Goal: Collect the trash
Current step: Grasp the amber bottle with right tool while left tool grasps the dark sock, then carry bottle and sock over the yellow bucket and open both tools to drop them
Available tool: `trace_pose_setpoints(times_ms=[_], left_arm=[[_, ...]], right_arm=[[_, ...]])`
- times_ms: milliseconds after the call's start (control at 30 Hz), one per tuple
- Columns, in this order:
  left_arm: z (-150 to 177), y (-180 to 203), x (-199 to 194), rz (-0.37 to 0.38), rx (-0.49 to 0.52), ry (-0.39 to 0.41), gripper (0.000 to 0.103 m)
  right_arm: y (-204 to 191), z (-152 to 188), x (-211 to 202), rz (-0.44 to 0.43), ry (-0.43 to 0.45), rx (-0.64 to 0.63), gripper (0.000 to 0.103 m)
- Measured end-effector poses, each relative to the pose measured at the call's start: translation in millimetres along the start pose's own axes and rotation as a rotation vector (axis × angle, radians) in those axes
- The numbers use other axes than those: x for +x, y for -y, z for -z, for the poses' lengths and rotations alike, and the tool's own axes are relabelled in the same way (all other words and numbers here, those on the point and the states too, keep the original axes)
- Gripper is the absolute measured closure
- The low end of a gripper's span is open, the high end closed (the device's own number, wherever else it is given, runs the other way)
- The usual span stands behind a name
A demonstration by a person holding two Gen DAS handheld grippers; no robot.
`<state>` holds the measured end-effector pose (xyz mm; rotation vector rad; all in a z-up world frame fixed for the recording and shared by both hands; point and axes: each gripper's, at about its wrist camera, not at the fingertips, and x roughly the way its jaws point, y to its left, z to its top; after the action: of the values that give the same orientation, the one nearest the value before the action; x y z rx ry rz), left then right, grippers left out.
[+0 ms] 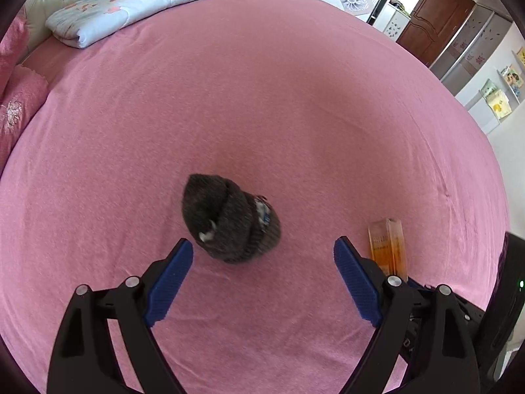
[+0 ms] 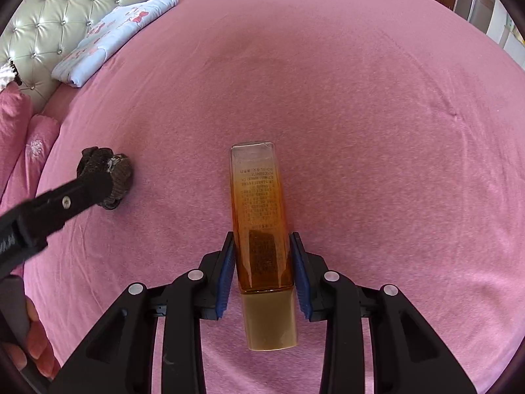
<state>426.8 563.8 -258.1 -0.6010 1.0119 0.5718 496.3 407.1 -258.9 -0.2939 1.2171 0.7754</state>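
Amber bottle [image 2: 261, 229] is lying mid-bed [image 2: 361, 115], the right gripper [image 2: 262, 256] jaws clamping its sides; the left gripper [image 1: 262, 252] jaws are gaping wide, empty, above a dark knitted bundle [image 1: 229, 218].

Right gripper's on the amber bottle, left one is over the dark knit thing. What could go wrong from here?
1. The right gripper pinches the amber bottle low, near its cap; the long end beyond the pads could swing or slip when lifted.
2. The left gripper is open short of the dark knit bundle; closing now might also pinch the pink bedsheet.
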Motion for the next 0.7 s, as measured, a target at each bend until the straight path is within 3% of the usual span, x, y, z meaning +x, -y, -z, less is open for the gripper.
trace_pose_setpoints(times_ms=[167,267,333,433,500,700], left_arm=[[-9.9,-32.1,18.7,-0.035,-0.024,-0.043,0.018],[-3.2,-44.5,28.1,0.018,-0.05,-0.068,0.021],[1.5,-38.9,34.7,0.032,-0.019,-0.074,0.029],[6.7,-23.1,35.5,0.04,0.074,-0.059,0.061],[11.0,-16.8,32.9,0.03,0.106,-0.045,0.068],[32.9,-23.1,18.5,0.109,0.122,-0.045,0.071]], right_arm=[[-3.4,-6.5,2.6,-0.071,0.011,0.069,0.071],[-1.7,-5.7,3.9,-0.109,0.019,0.121,0.071],[-0.2,-4.1,5.0,-0.118,0.028,0.141,0.071],[-0.9,1.5,5.7,-0.117,0.052,0.148,0.071],[-3.4,5.8,5.1,-0.118,0.055,0.146,0.071],[7.0,32.4,-5.8,-0.215,0.039,0.236,0.071]])
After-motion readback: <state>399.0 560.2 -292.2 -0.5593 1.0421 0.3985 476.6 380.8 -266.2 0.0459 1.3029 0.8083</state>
